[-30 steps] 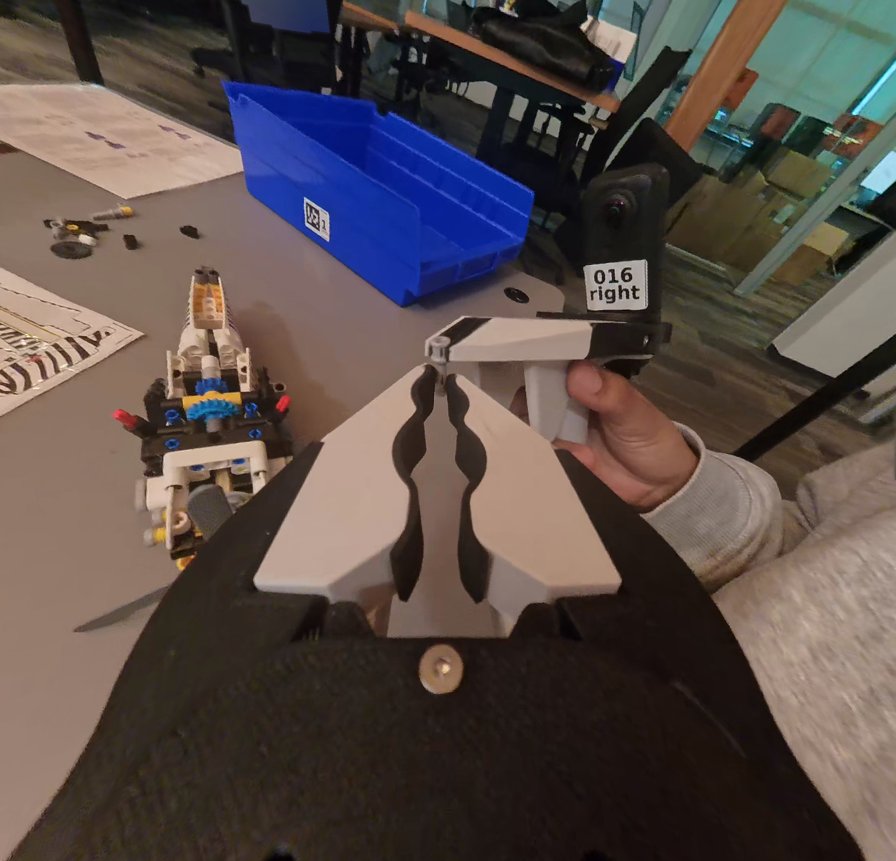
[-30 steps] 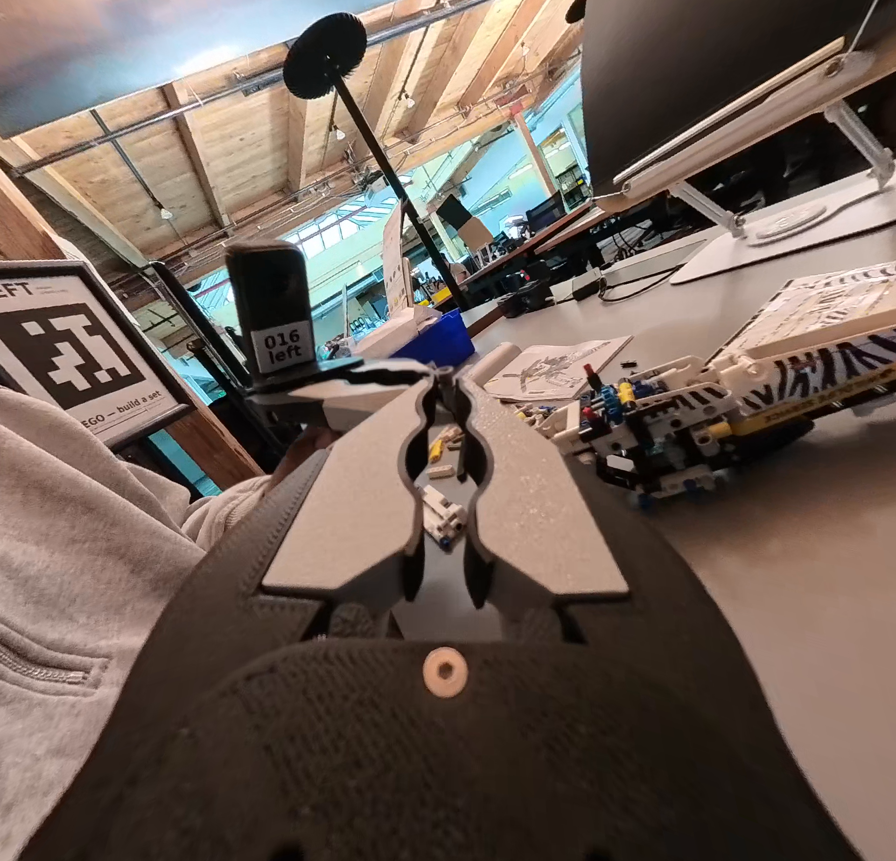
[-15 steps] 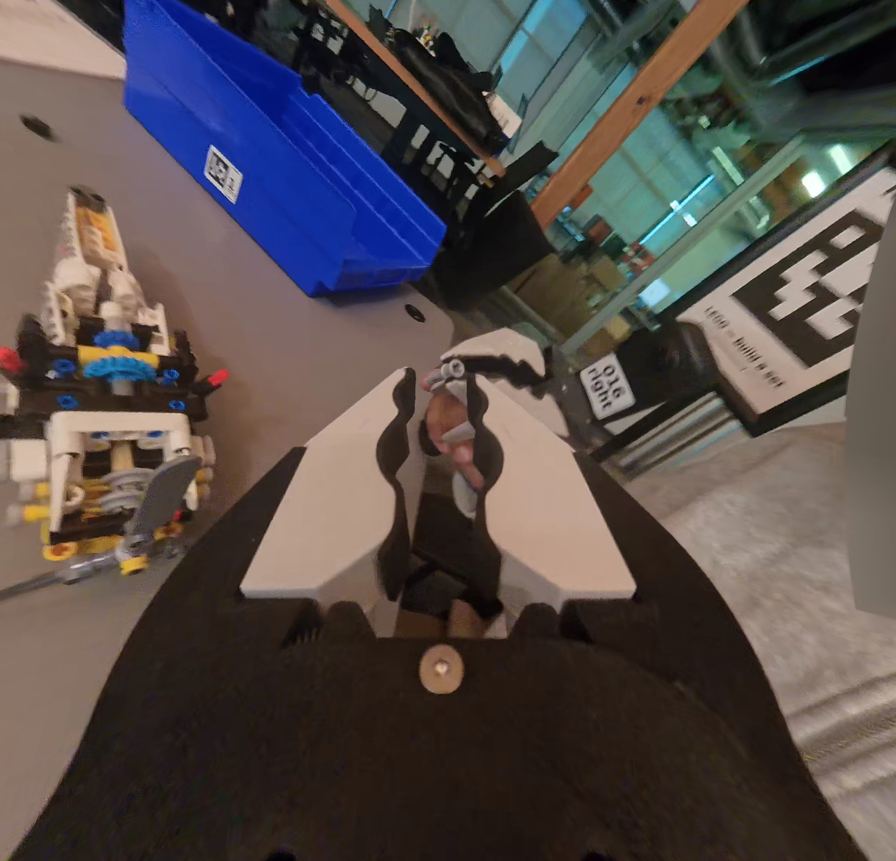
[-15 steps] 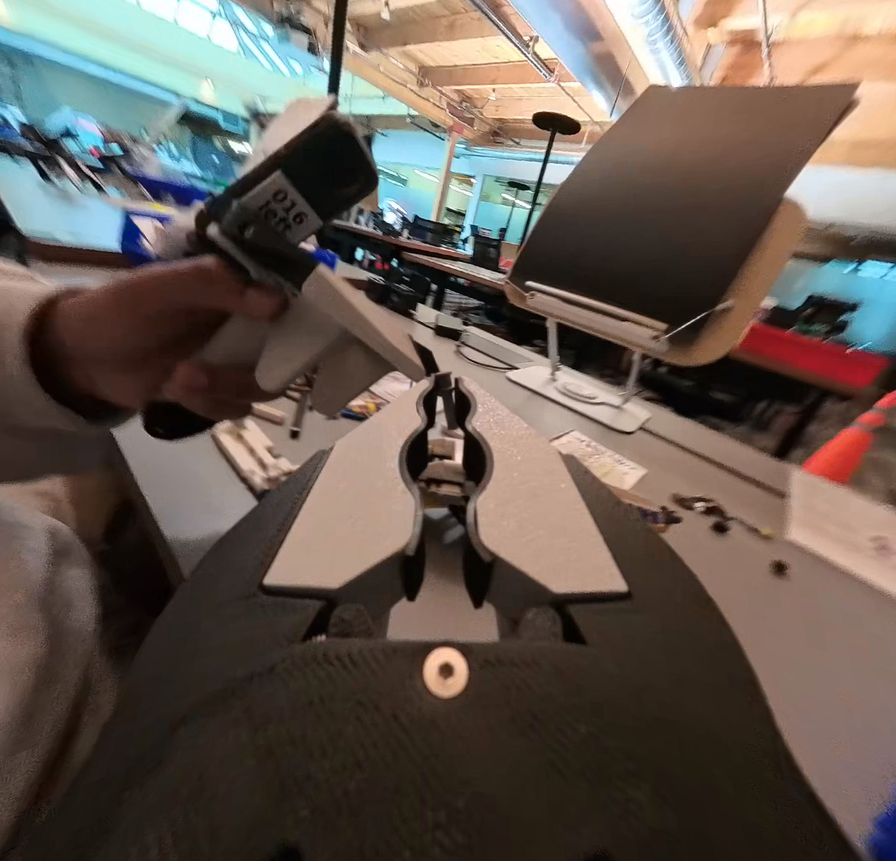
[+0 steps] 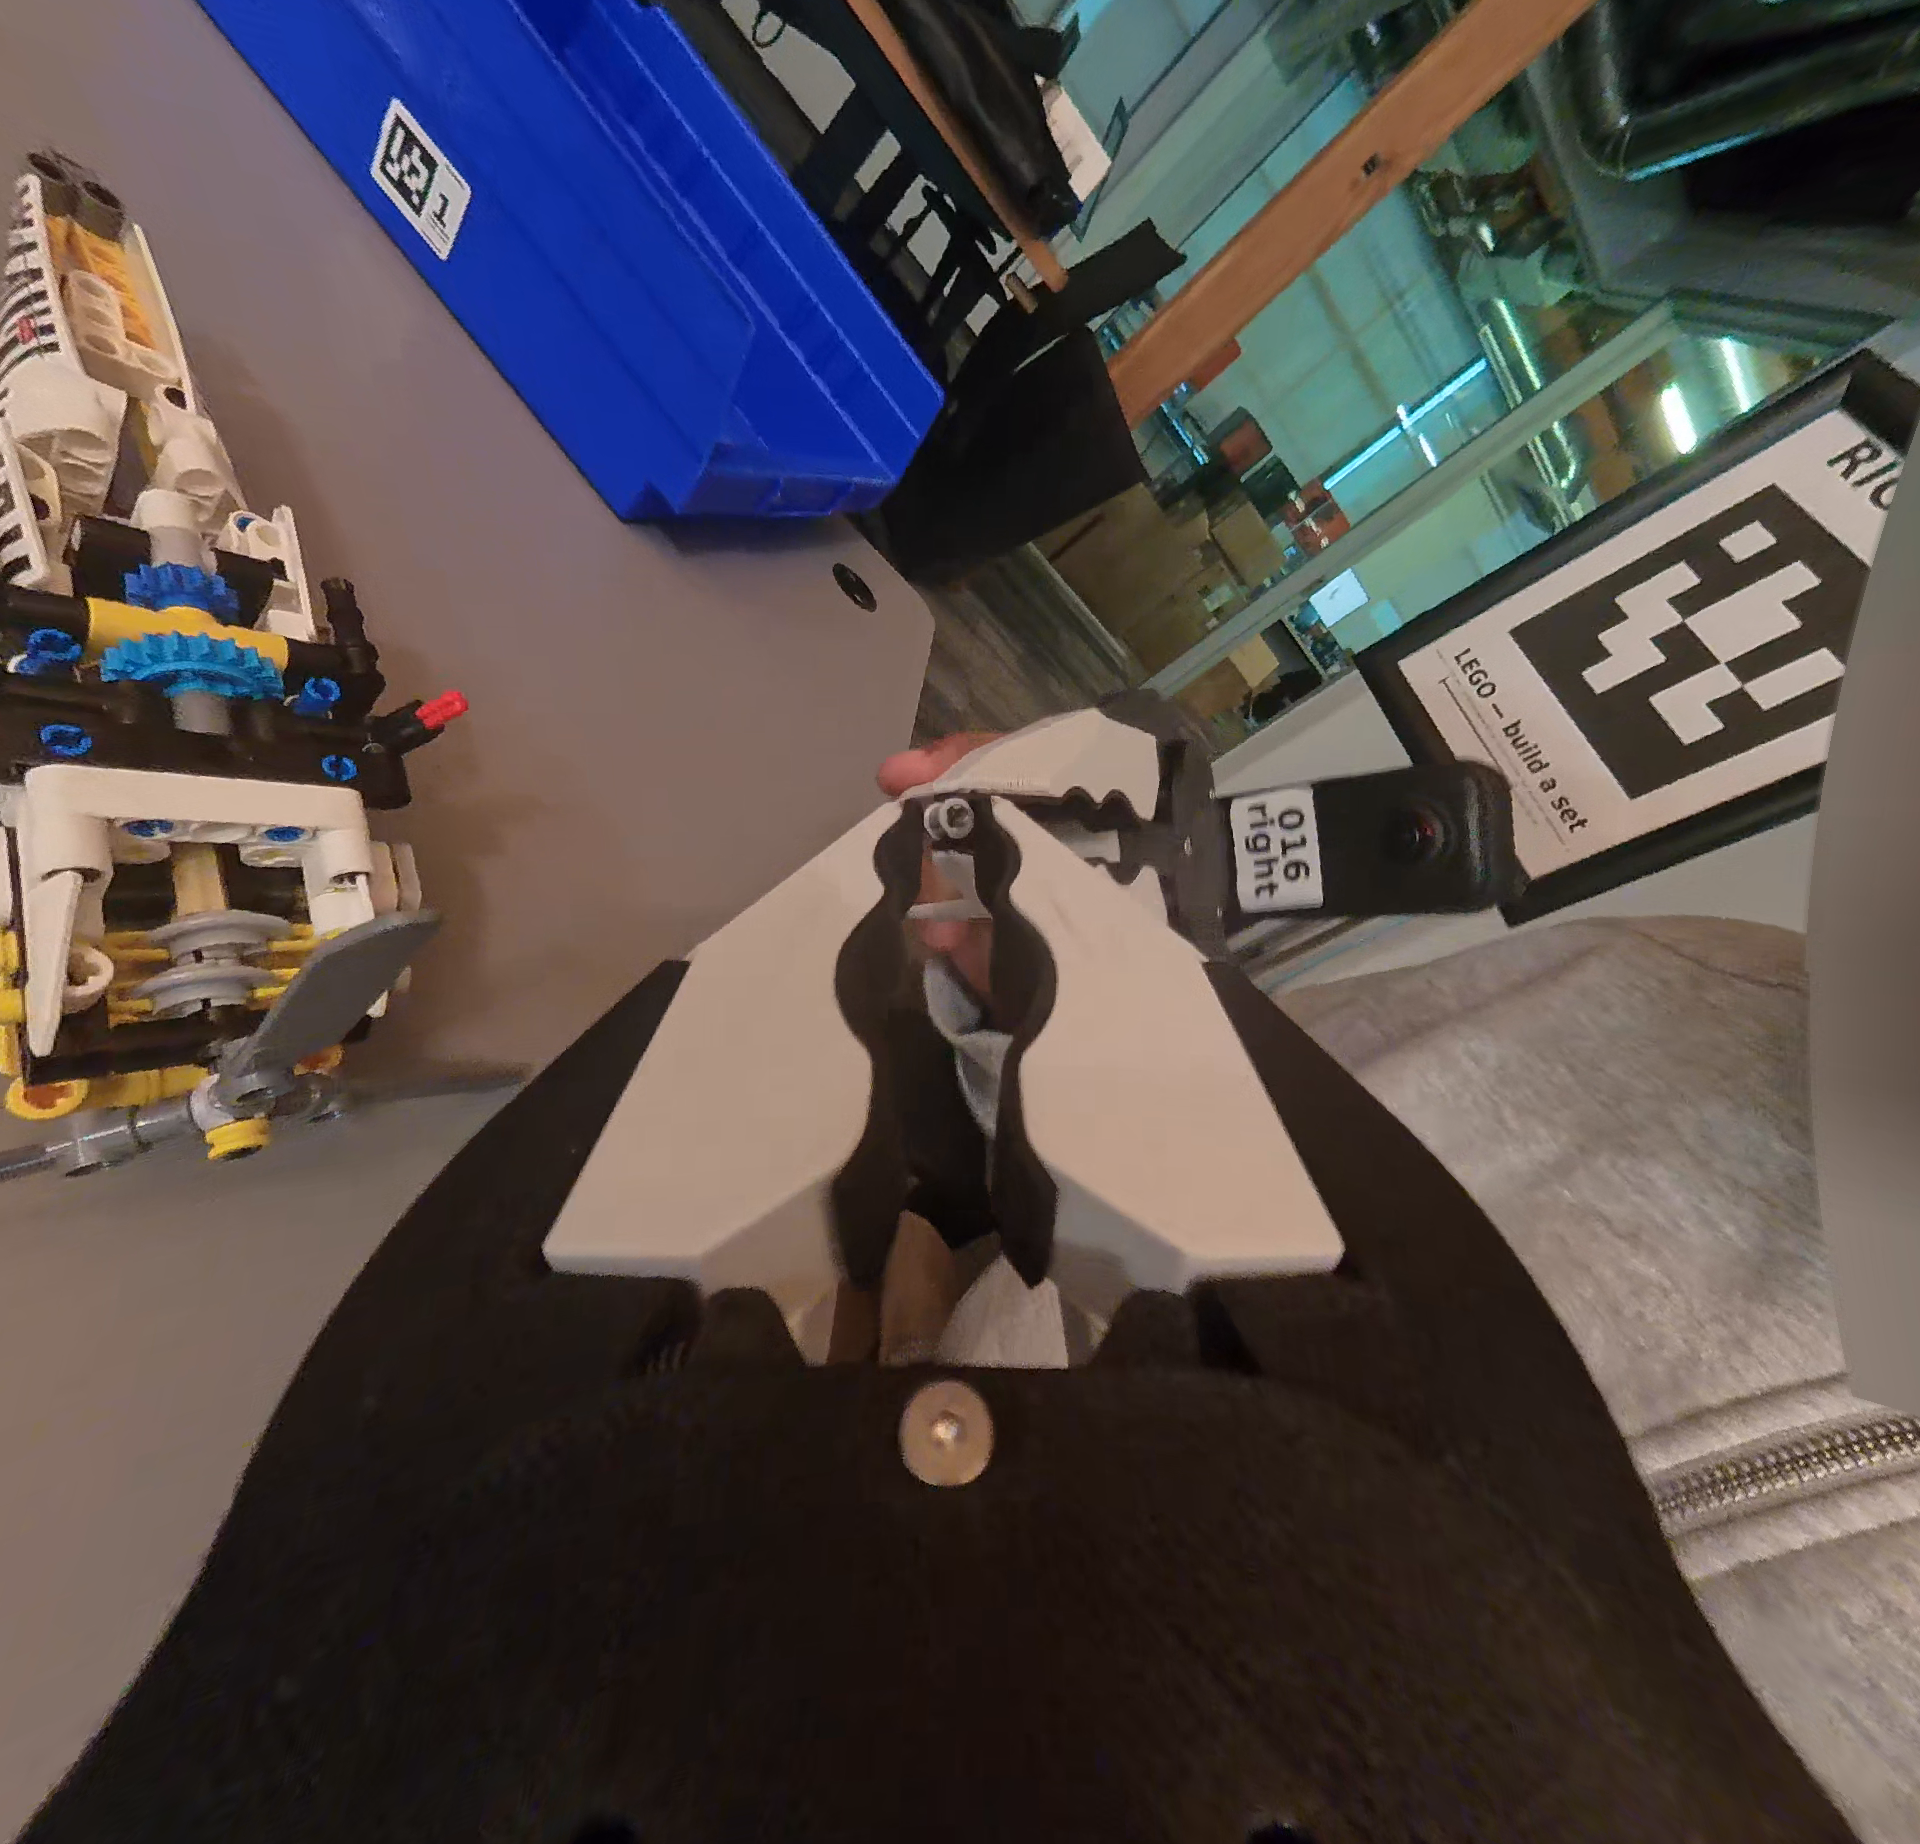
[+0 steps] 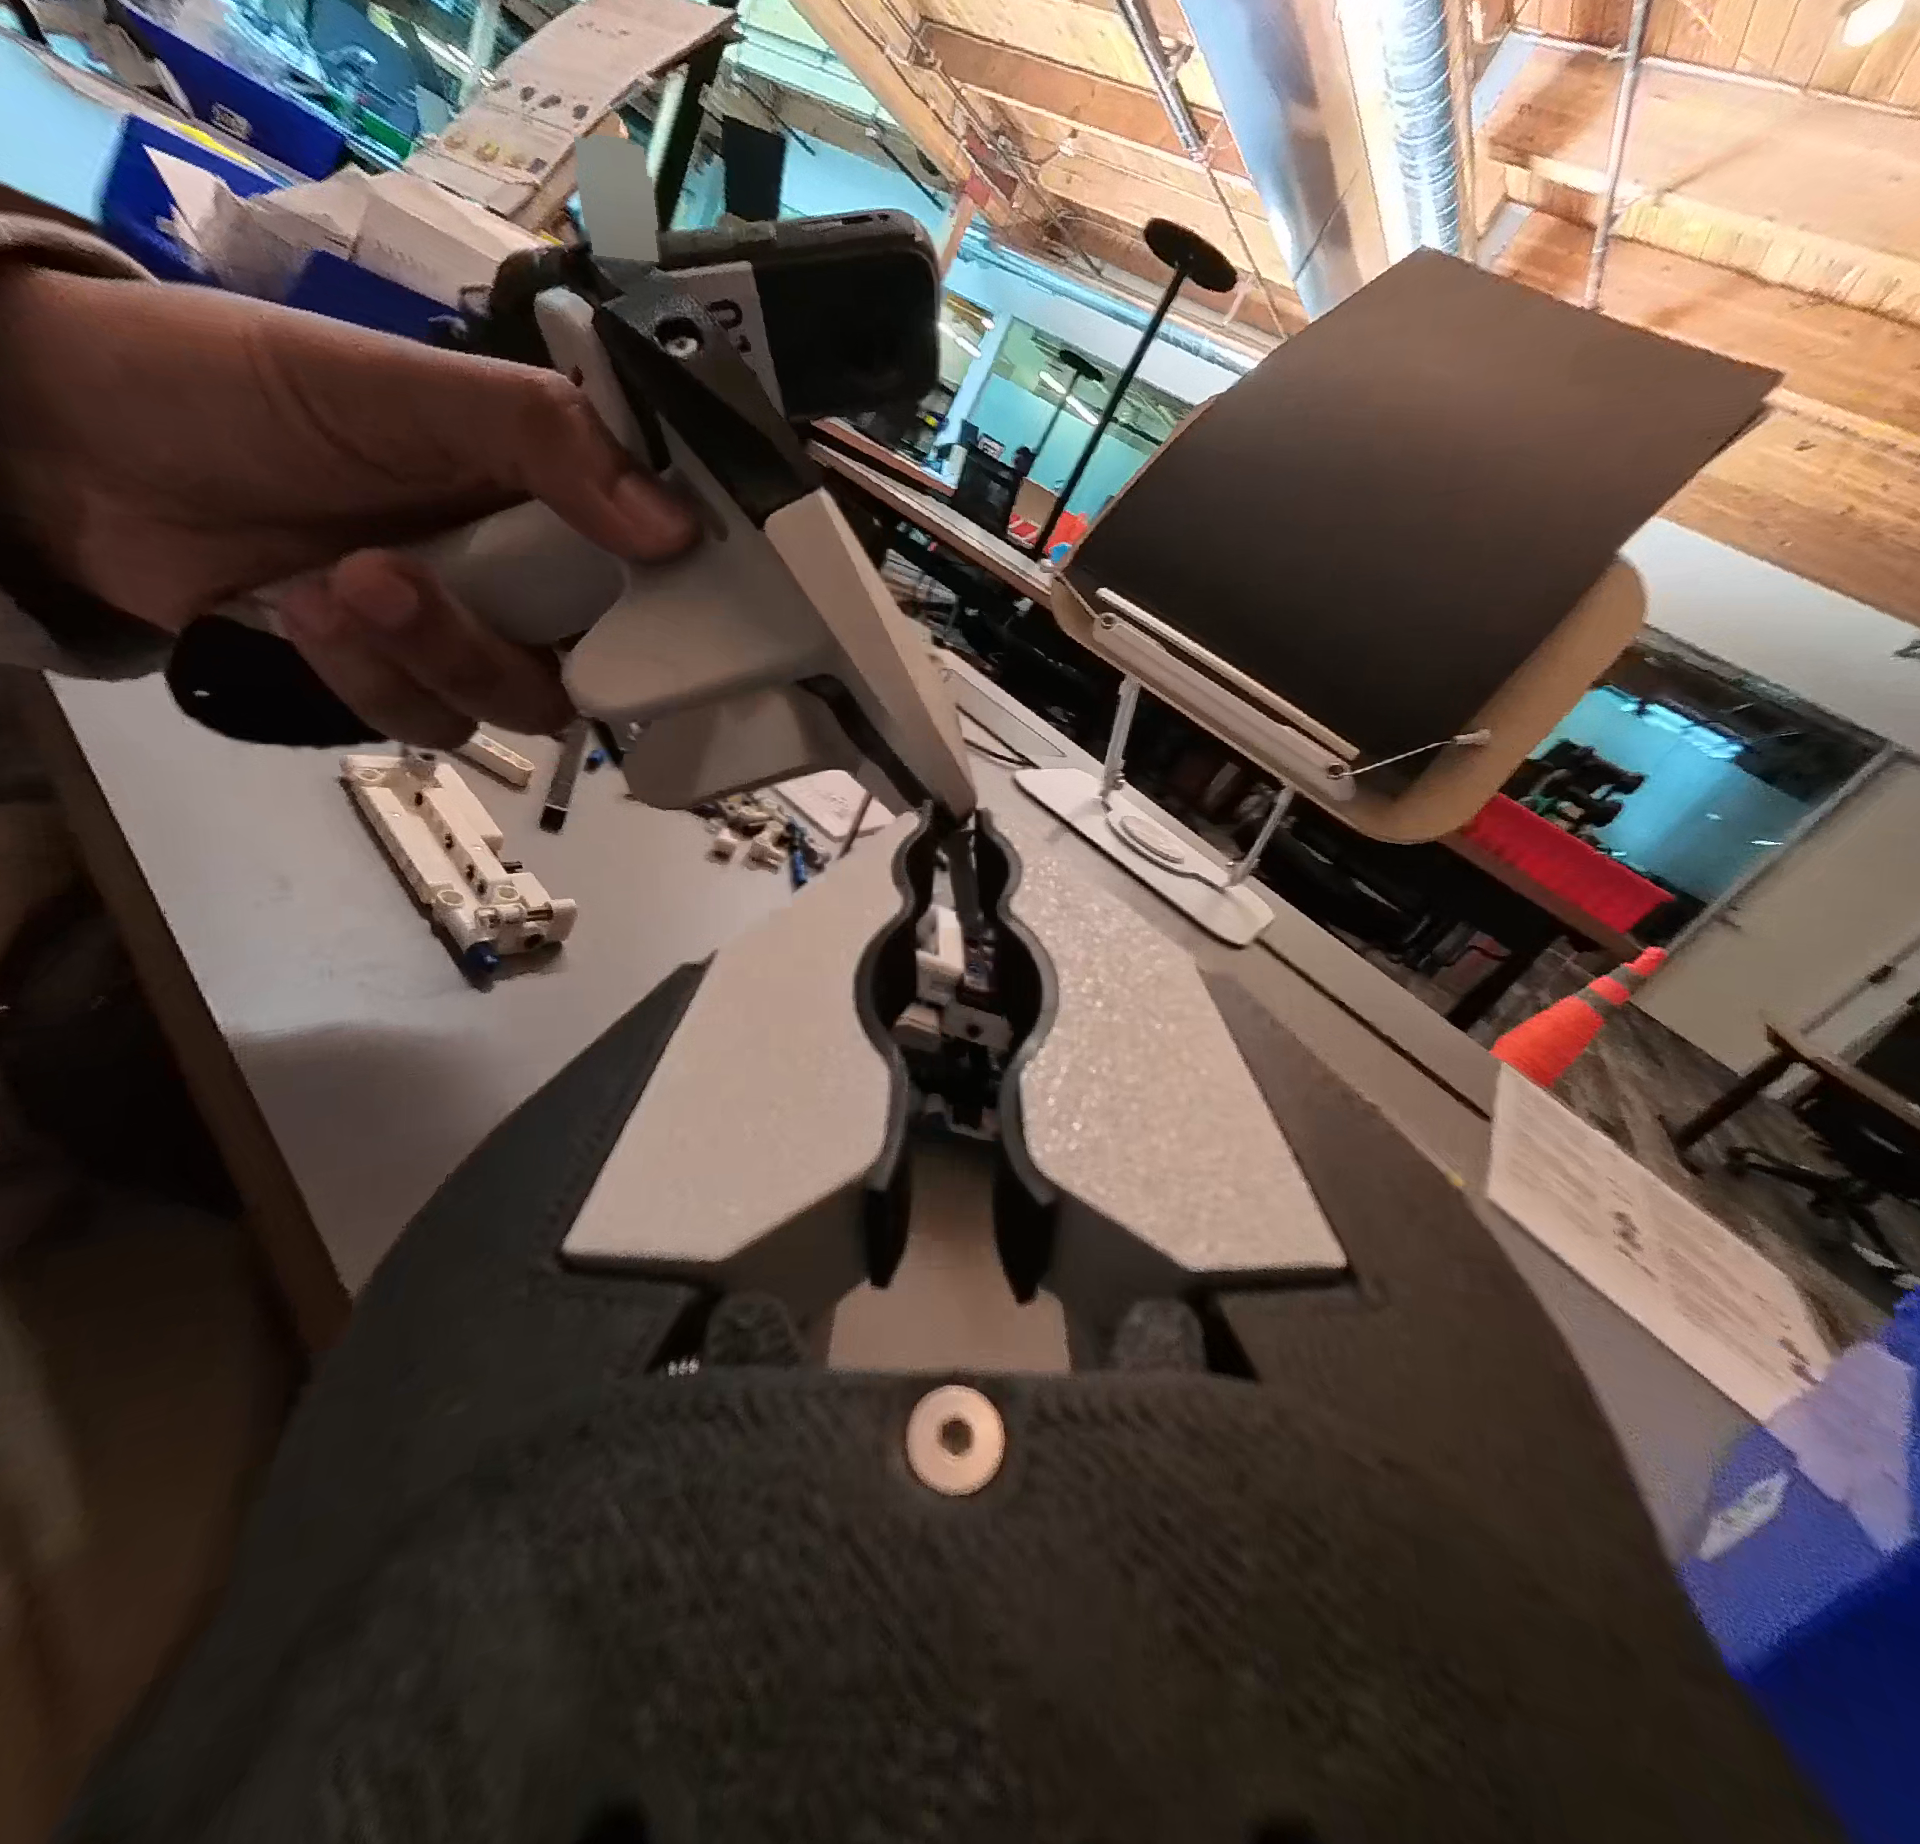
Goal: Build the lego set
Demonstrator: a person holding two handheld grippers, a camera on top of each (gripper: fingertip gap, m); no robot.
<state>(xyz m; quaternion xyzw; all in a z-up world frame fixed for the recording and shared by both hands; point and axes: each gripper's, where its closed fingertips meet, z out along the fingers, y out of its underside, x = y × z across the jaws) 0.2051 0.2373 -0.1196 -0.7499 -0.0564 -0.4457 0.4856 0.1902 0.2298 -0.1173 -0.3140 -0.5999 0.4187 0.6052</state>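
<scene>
Here, a grey table (image 5: 644,755) bears a blue bin (image 5: 582,236); timber ceiling (image 6: 1039,59) overhead.

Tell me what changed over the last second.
Both hand-held grippers swung round, tips kept together: the left one now faces the person's lap, the right one faces the table. The small grey pin stays pinched. The lego model and blue bin stayed put.

Blue bin (image 5: 582,236) sits on the grey table (image 5: 582,672) up around 11 o'clock. Over in the right wrist view, a dark board on a stand (image 6: 1382,568) at 2 o'clock, orange cone (image 6: 1579,1015) at 3, cardboard box (image 6: 582,90) way back at 11.
</scene>
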